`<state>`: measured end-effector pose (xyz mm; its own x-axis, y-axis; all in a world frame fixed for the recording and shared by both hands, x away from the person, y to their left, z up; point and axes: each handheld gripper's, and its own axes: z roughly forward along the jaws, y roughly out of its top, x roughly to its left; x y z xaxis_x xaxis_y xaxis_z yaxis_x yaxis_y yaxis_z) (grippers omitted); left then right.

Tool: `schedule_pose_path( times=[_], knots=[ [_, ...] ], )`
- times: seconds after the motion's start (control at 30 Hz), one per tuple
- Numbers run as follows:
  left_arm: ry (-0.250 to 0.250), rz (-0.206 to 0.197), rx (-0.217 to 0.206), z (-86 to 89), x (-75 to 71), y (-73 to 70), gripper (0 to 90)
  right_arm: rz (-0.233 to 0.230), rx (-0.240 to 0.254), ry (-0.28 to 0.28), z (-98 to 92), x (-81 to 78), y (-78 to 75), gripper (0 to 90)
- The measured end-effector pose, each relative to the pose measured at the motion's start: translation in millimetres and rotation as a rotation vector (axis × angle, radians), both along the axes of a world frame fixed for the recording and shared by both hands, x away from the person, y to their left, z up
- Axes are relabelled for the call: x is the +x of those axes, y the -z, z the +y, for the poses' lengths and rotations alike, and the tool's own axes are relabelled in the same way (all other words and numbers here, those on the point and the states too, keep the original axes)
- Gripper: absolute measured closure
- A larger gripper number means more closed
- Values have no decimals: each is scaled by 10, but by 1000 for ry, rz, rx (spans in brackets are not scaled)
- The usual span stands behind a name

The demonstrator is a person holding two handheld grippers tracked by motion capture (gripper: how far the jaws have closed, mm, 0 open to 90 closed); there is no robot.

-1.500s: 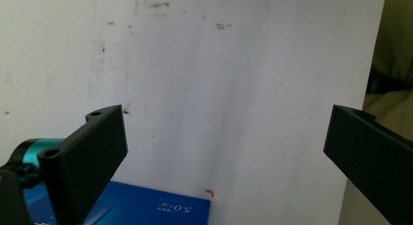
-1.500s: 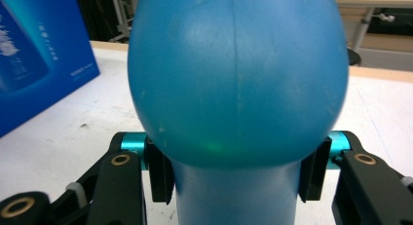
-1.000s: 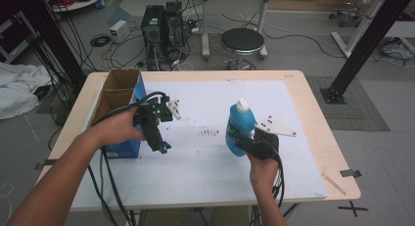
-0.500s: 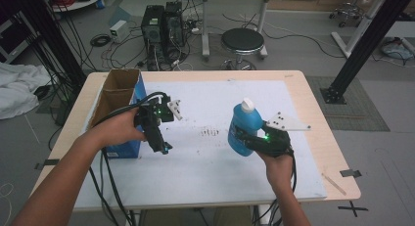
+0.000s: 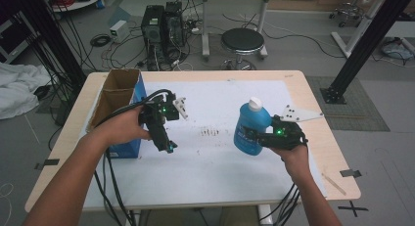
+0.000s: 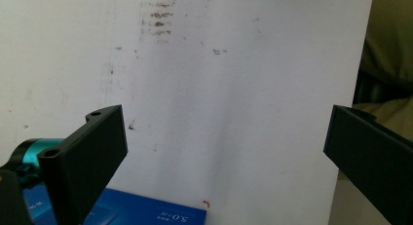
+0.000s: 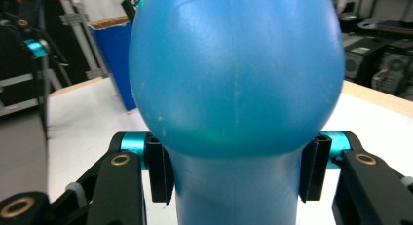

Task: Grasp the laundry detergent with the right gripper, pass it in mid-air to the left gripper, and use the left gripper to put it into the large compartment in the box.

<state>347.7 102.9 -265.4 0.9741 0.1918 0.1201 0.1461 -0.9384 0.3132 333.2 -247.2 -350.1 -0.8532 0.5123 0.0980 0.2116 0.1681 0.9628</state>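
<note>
A wooden table (image 5: 313, 108) carries a white sheet (image 5: 205, 162) smudged with dark marks (image 5: 211, 132). Behind it stand a round stool (image 5: 242, 41) and computer towers (image 5: 161, 25) amid cables on a grey floor. A blue box (image 5: 122, 96) with open cardboard flaps sits at the table's left edge. The bottle (image 5: 250, 129) is blue with a white cap, upright at the sheet's right part. The right gripper (image 7: 234, 174) clamps its narrow waist, jaws pressed to both sides; its own view shows that contact close up. The left gripper (image 6: 221, 152) hangs over the sheet beside the box, jaws spread wide, holding nothing.
</note>
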Motion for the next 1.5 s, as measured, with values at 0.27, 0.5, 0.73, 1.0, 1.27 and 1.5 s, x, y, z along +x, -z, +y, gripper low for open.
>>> schedule_pose_path(
  times=[0.27,0.5,0.73,1.0,1.27,1.5],
  knots=[
    [-23,-13,1,35,-21,-23,21,-5,-26,-86,-54,92,-55,443],
    [-23,-9,0,28,-24,-29,21,-6,-31,-169,-38,156,-46,443],
    [-17,3,-4,-10,-3,-51,21,-7,-51,-283,-22,191,-33,444],
    [12,9,-9,-102,19,-127,21,-12,-45,-401,-34,259,-78,445],
    [29,22,-8,-163,47,-194,21,-5,-65,-457,-28,329,-89,444],
    [51,16,10,-252,66,-286,21,0,-80,-485,28,363,-87,444]
  ],
)
